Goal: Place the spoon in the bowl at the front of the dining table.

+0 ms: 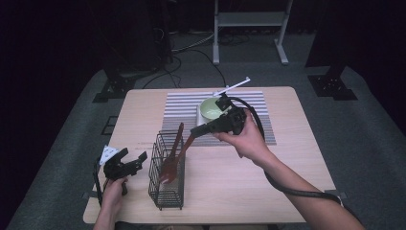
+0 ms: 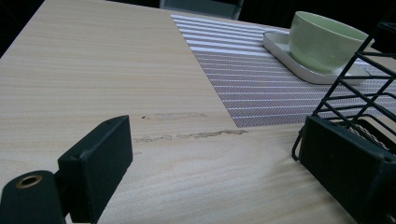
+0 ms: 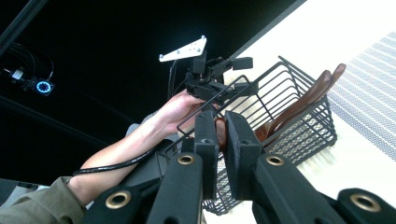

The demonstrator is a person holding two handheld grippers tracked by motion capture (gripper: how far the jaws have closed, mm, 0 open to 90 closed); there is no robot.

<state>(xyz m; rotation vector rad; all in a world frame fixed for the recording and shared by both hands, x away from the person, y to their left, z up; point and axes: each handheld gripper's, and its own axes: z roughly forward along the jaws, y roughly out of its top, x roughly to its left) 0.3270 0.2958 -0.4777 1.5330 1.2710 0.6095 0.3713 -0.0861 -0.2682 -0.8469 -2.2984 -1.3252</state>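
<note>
I count two wooden utensils (image 1: 173, 158) in one wire basket (image 1: 165, 191), one green bowl (image 1: 209, 109), one white tray (image 2: 280, 44) and one striped mat (image 1: 258, 108).

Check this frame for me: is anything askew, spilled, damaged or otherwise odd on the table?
Nothing is spilled or toppled. The only blemish is a line of scuff marks on the bare table, just off the striped mat. The wire basket stands upright, and the green bowl sits squarely on its white tray.
</note>
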